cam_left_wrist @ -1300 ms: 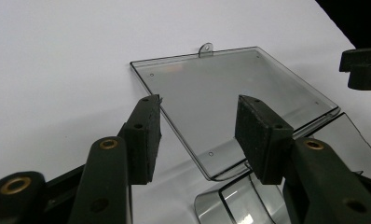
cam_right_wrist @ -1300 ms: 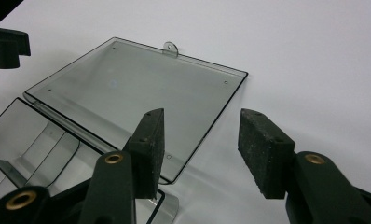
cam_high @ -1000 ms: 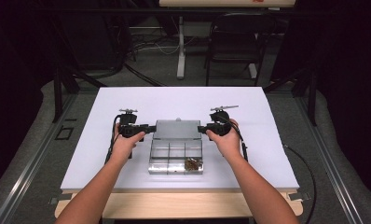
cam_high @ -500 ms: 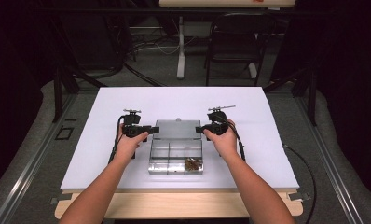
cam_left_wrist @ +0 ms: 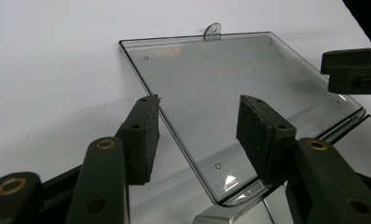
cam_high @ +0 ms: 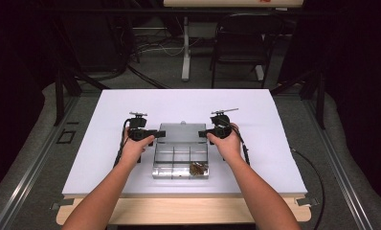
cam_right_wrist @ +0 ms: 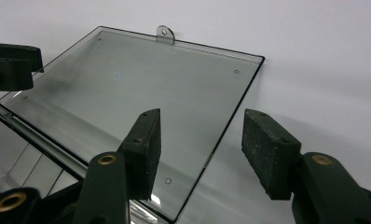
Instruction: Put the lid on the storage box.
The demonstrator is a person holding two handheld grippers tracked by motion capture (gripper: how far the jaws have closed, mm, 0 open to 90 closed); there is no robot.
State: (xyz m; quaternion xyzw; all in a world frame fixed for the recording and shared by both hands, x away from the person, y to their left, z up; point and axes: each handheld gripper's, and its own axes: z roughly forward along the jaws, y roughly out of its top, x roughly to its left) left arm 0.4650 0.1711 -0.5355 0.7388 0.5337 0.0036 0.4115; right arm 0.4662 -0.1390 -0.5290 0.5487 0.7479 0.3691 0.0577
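A clear plastic compartment box (cam_high: 179, 163) sits mid-table with its lid (cam_high: 181, 132) swung back and lying nearly flat behind it. Small brown pieces (cam_high: 196, 168) fill one front compartment. My left gripper (cam_high: 156, 134) stands open at the lid's left edge. In the left gripper view that edge of the lid (cam_left_wrist: 230, 74) runs between the left gripper's (cam_left_wrist: 198, 106) pads without being pressed. My right gripper (cam_high: 203, 134) is open at the lid's right edge. Its jaws have just been opening, and in the right gripper view the lid (cam_right_wrist: 127, 88) edge lies between the right gripper's (cam_right_wrist: 202, 122) pads, unpinched.
The white table top (cam_high: 107, 158) has free room all around the box. A hang tab (cam_left_wrist: 213, 31) sticks out from the lid's far edge. A chair (cam_high: 241, 43) and a stand (cam_high: 185, 48) are on the floor beyond the table.
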